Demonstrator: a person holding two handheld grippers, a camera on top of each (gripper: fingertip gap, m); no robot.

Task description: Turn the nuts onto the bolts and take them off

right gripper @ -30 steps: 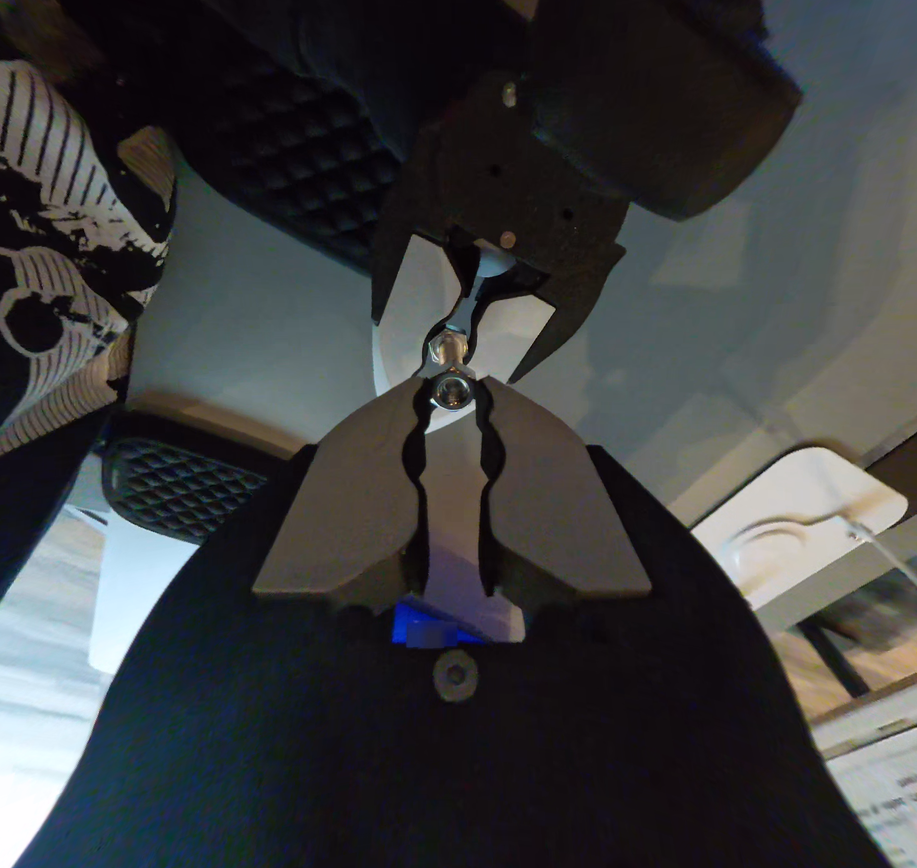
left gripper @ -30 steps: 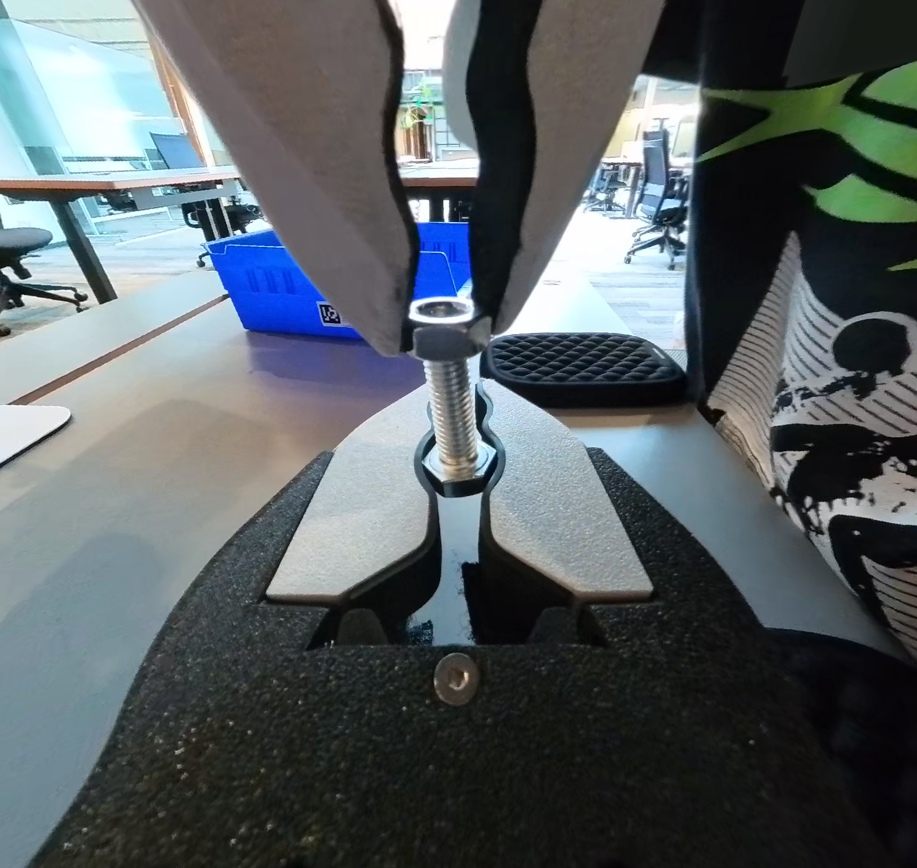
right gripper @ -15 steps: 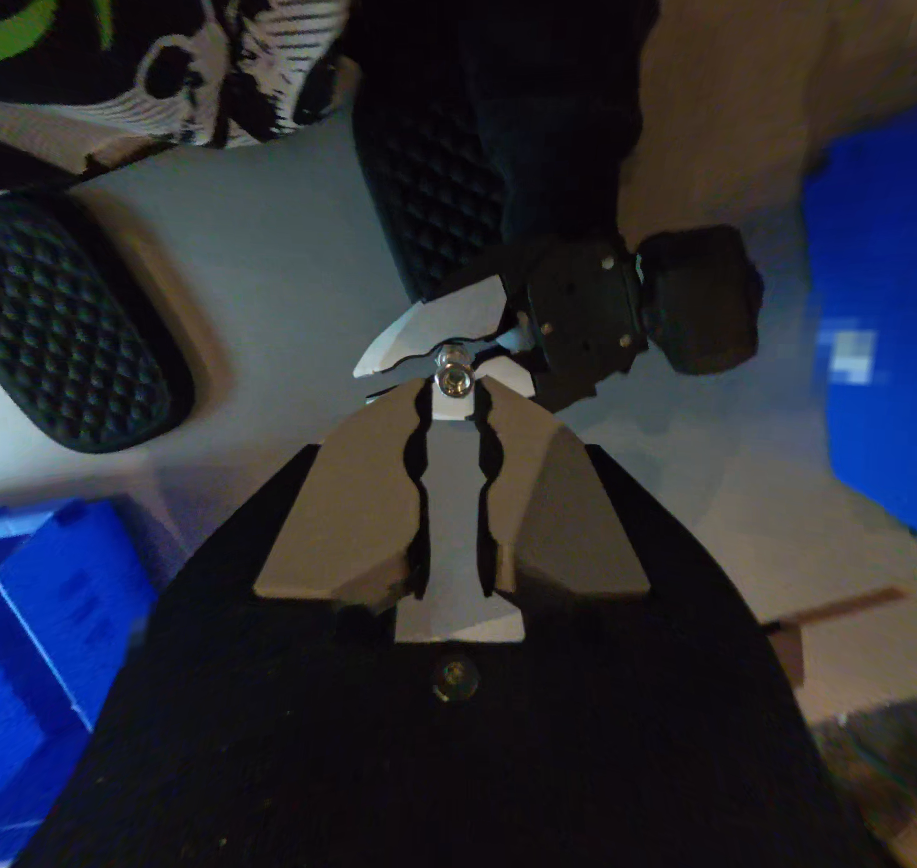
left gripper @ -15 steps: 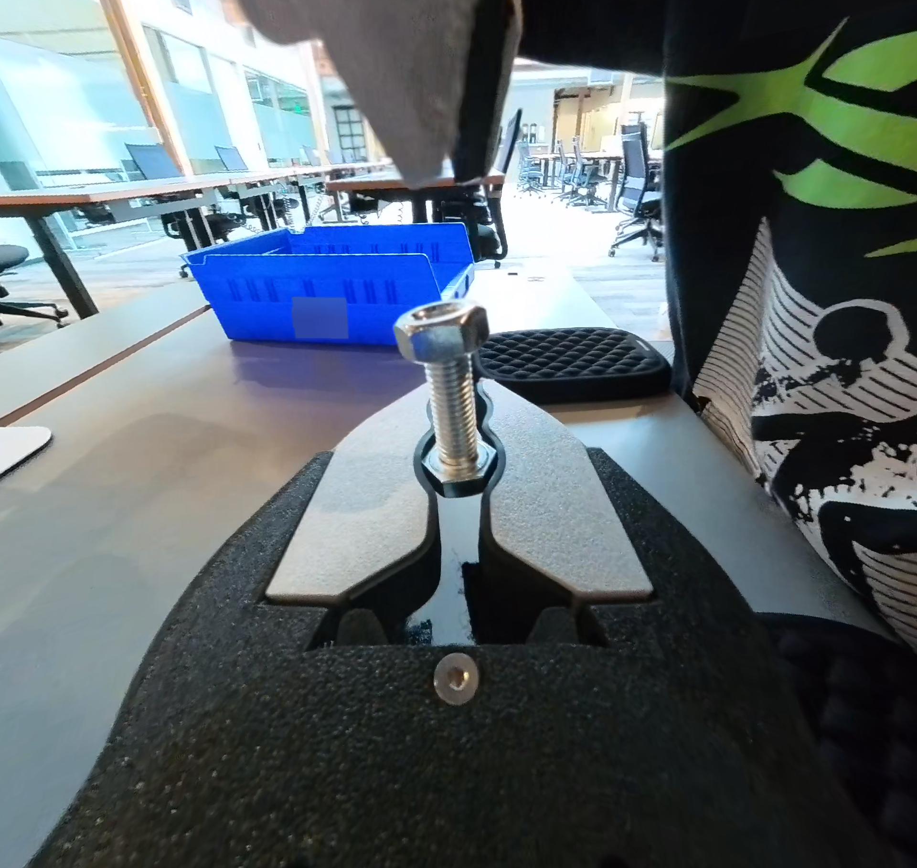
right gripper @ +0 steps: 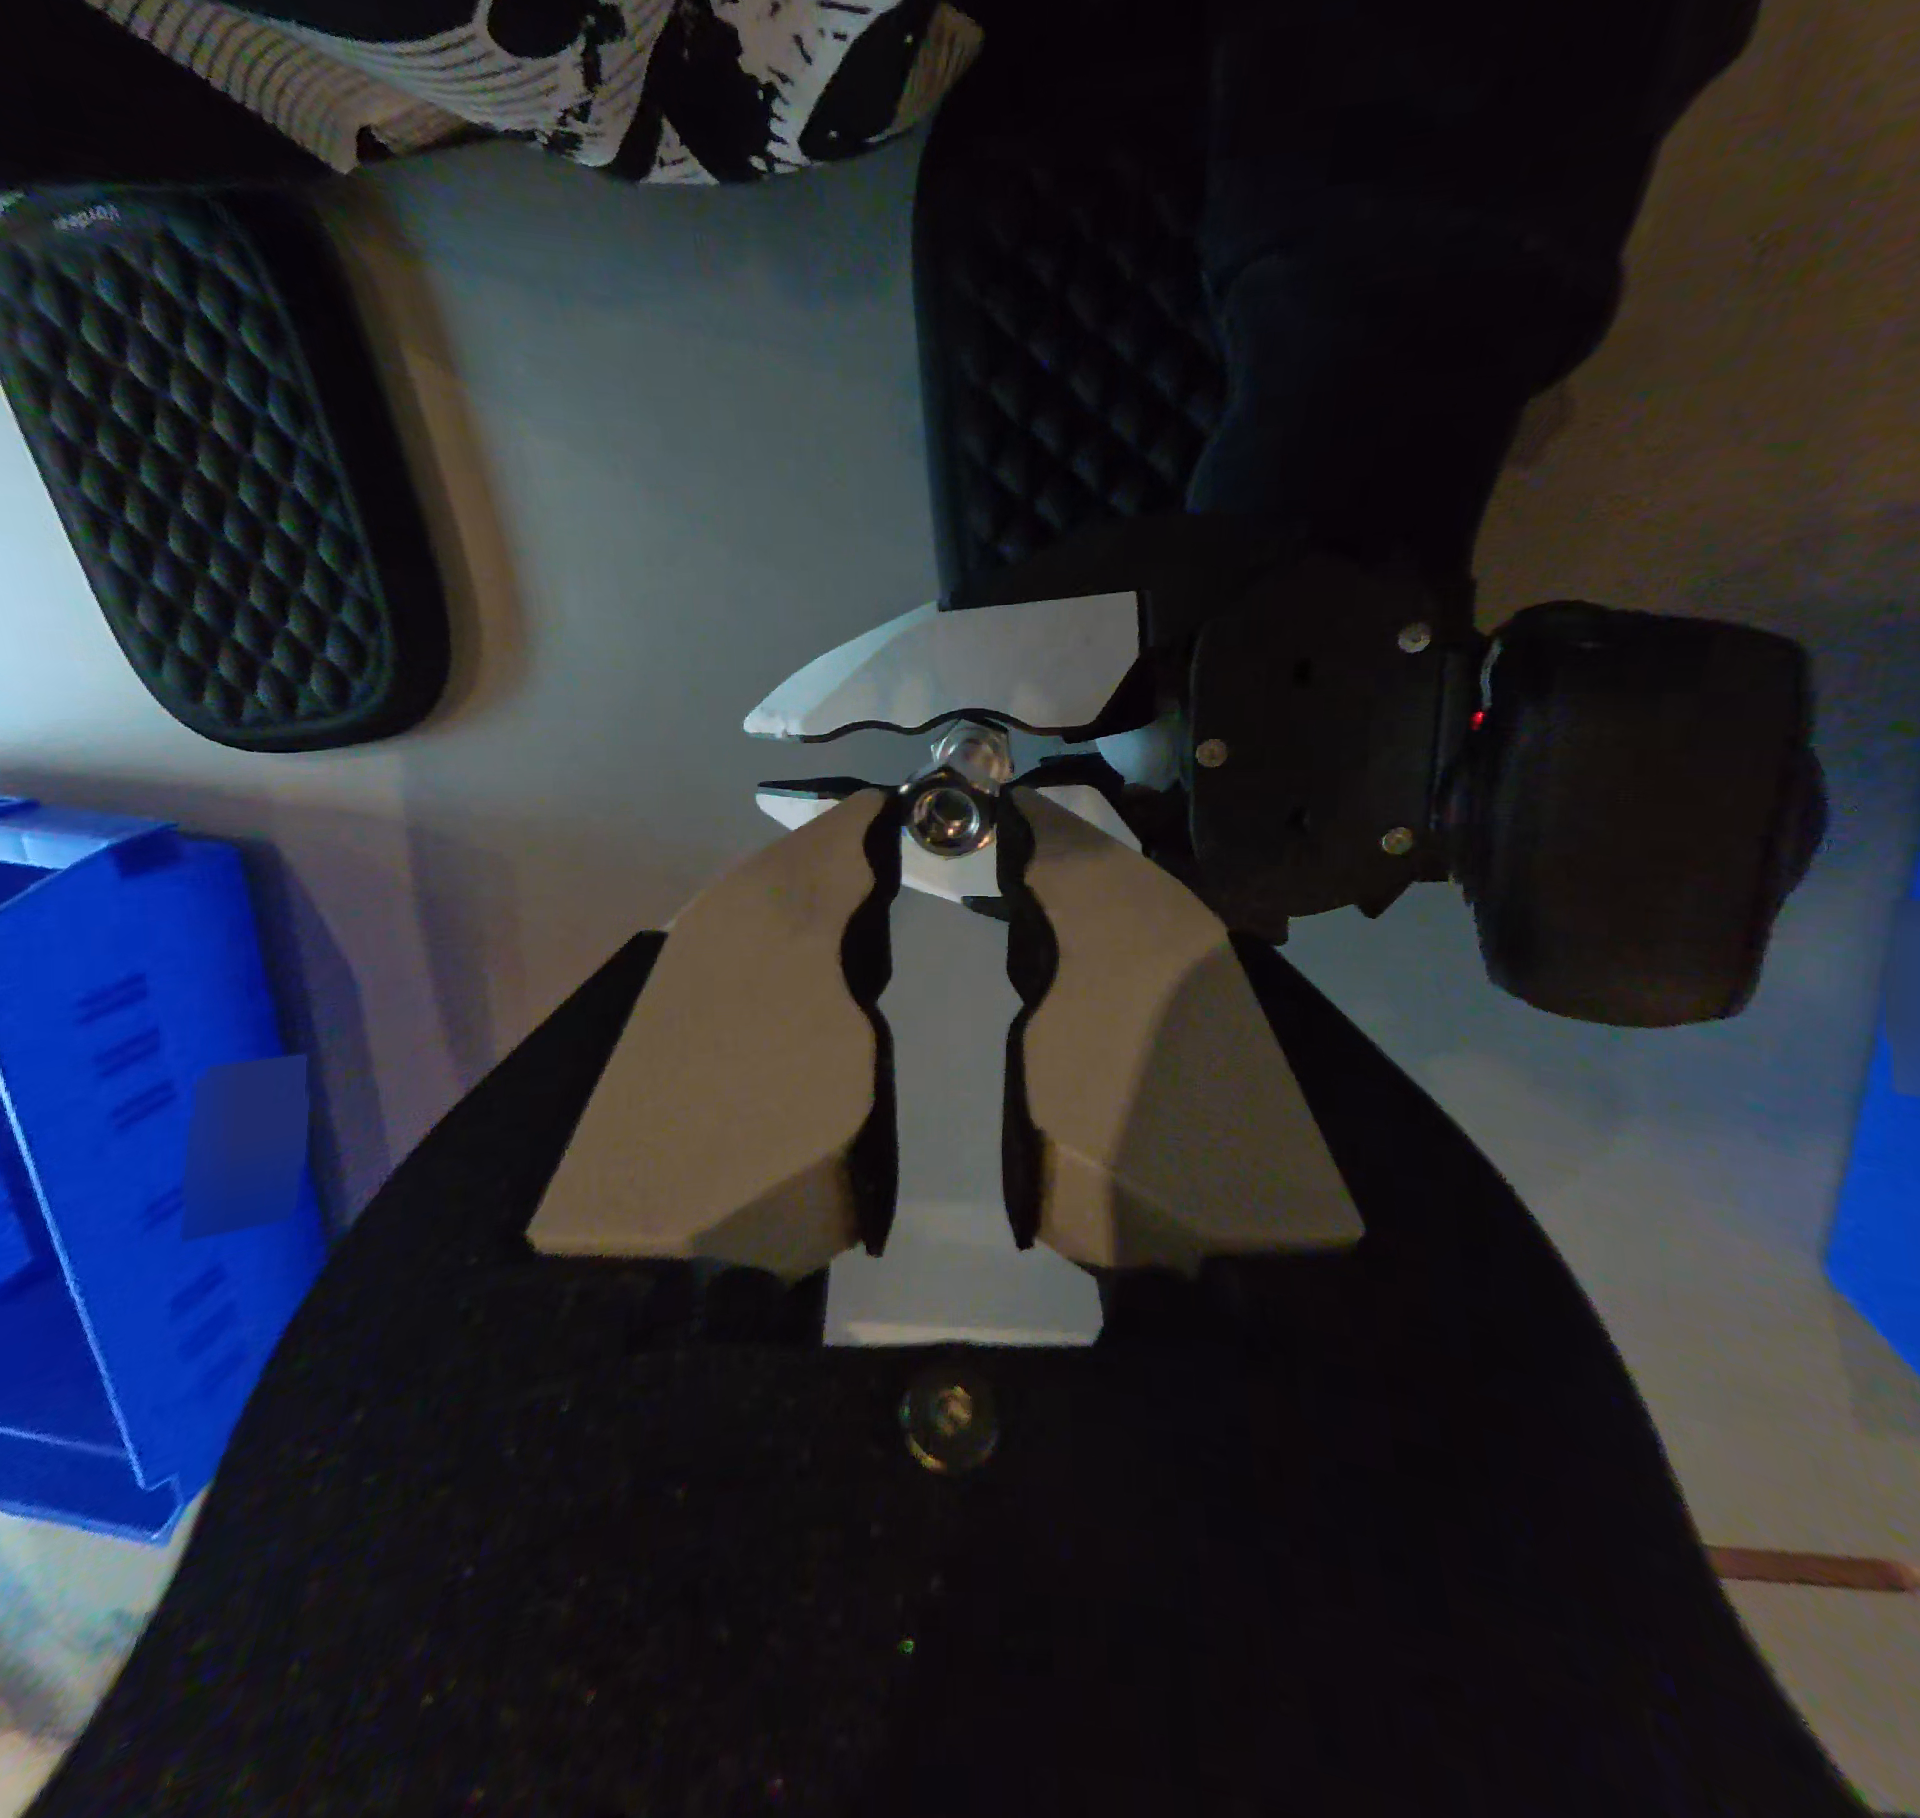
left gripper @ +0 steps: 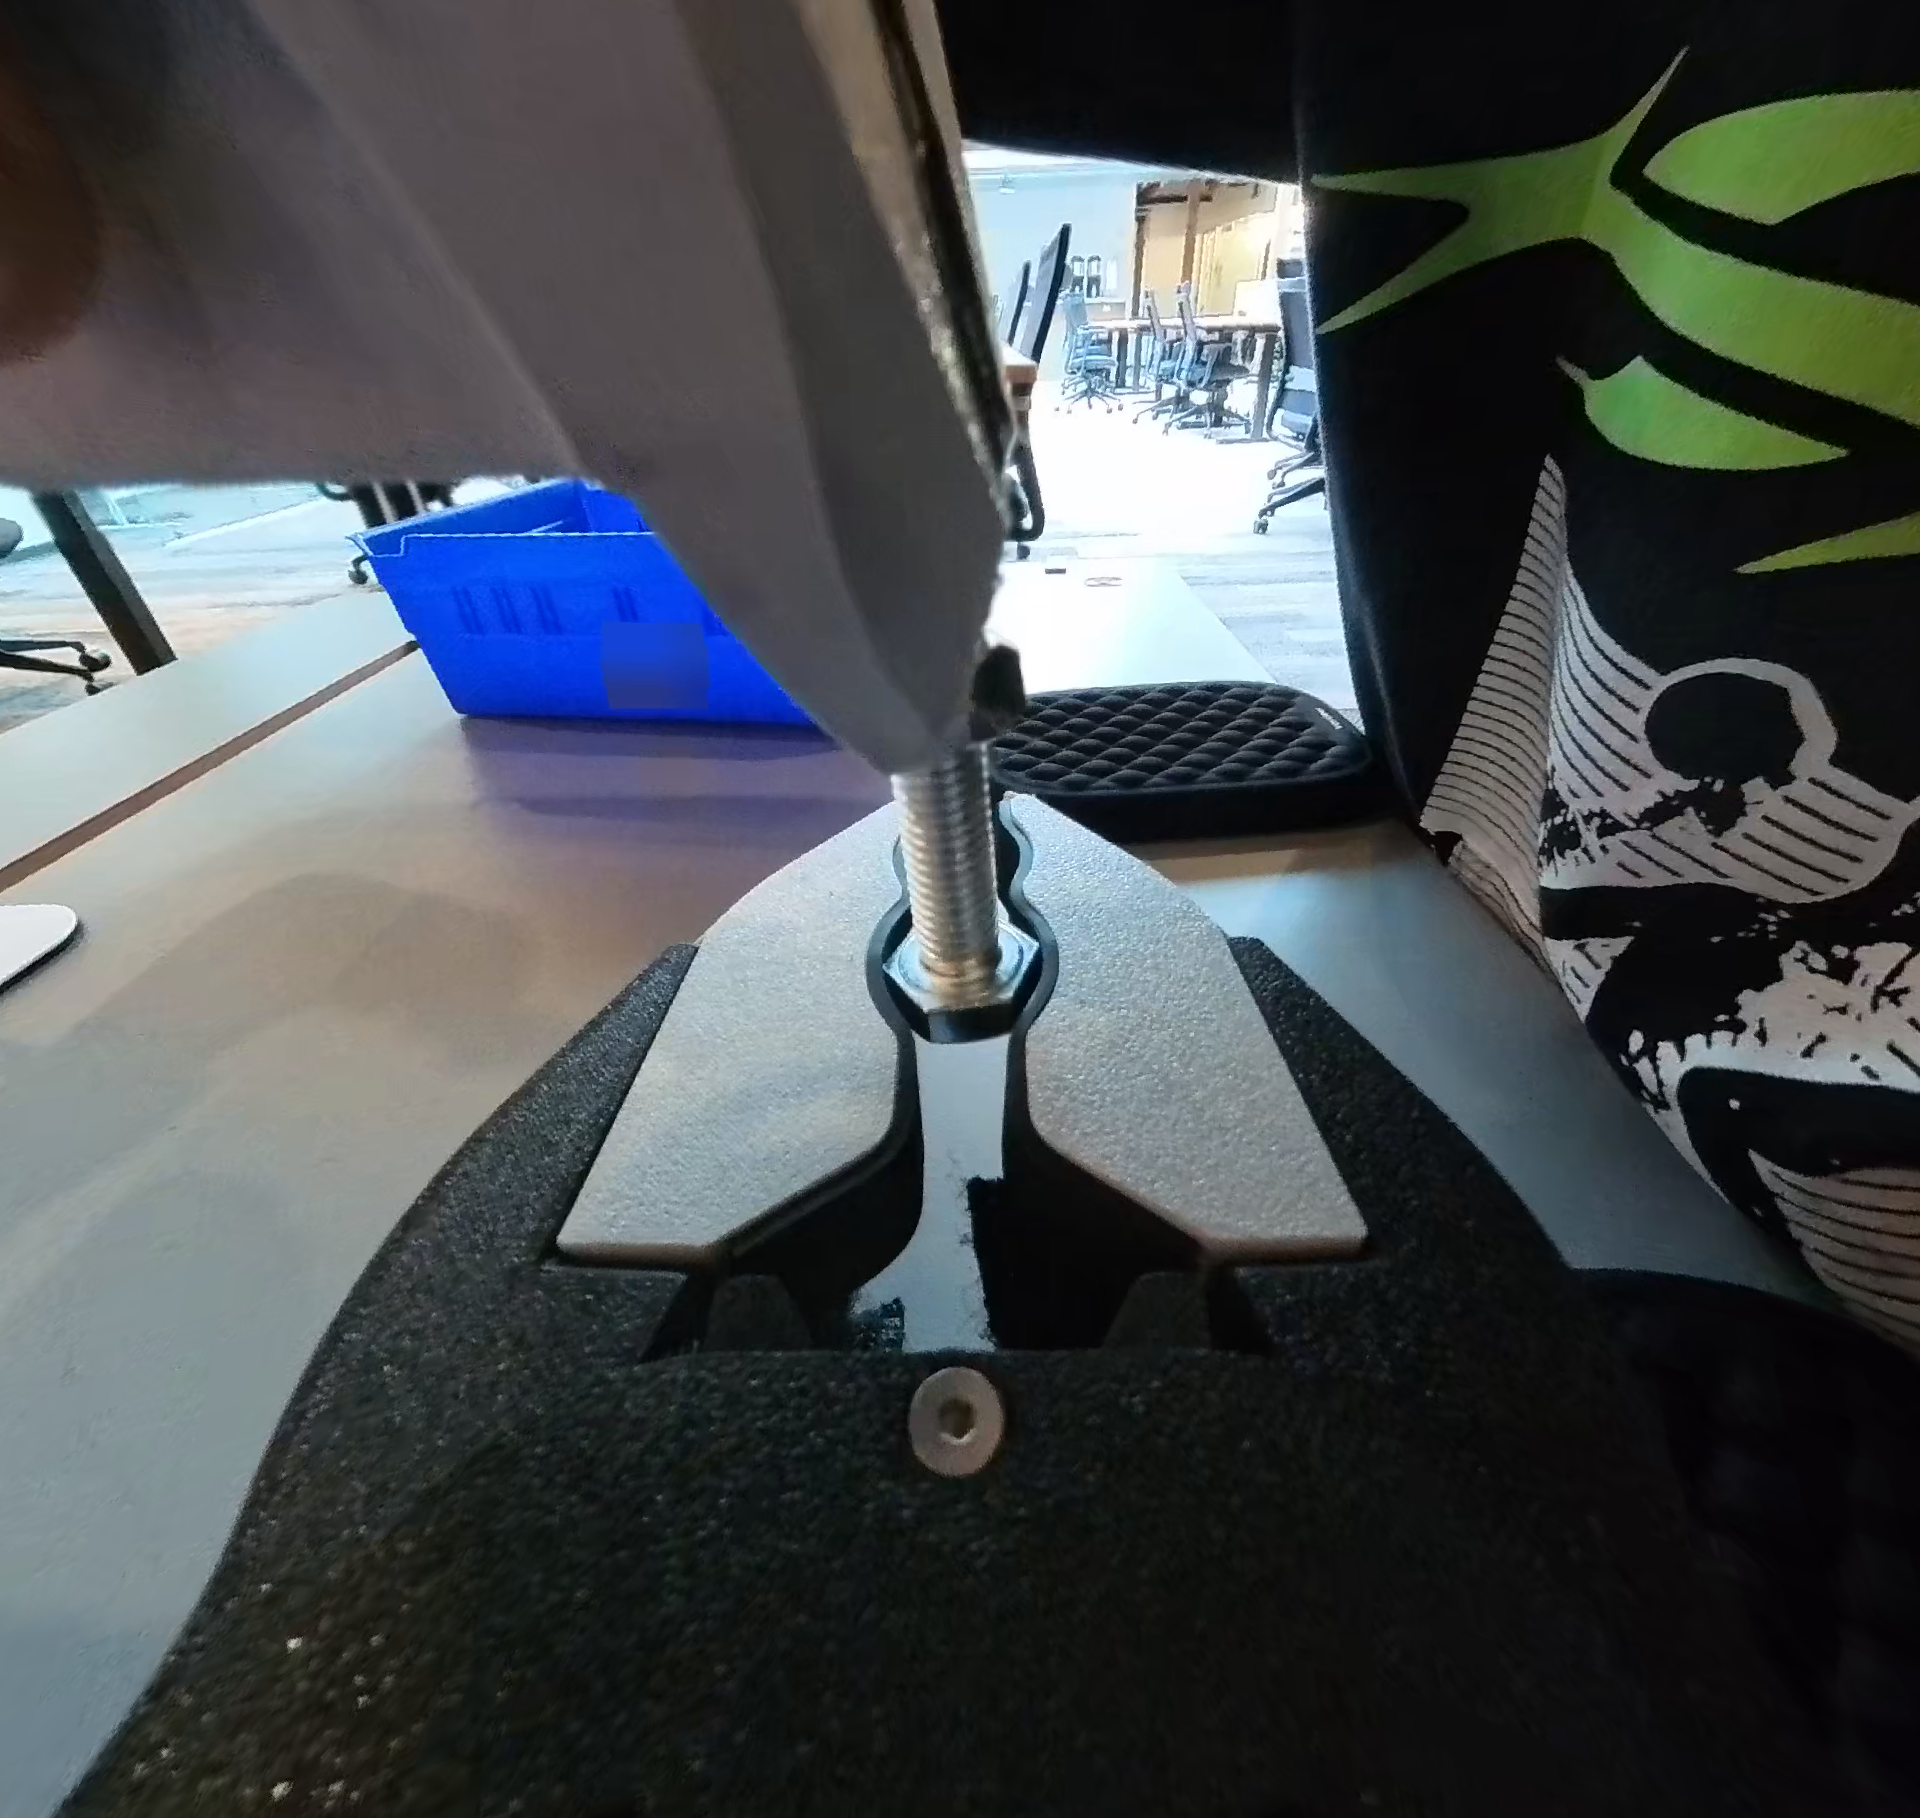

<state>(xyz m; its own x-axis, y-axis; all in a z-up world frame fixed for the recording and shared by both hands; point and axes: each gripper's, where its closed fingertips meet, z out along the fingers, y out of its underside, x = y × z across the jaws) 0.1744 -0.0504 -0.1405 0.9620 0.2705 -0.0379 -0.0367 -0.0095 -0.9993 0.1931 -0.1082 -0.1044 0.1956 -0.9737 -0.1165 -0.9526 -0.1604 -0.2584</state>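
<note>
The left gripper (left gripper: 961,937), clenched on the silver hex nut (left gripper: 964,979), holds the threaded steel bolt (left gripper: 951,869) upright above the grey table (left gripper: 312,937), while the right gripper (right gripper: 943,818) pinches its hex head, so a tilted twist could bind the threads or slip off.

No writing can be read in either view. The blue bin (left gripper: 540,625) toward the far edge of the desk (left gripper: 312,937) carries a label on its side, but that patch is blurred over, and the same holds for the blue bin (right gripper: 156,1145) in the right wrist view. The black quilted pad (right gripper: 197,459) near the person's shirt (left gripper: 1662,729) has a small line of lettering at one corner, too small and dim to make out; the shirt's print is only shapes and stripes.
</note>
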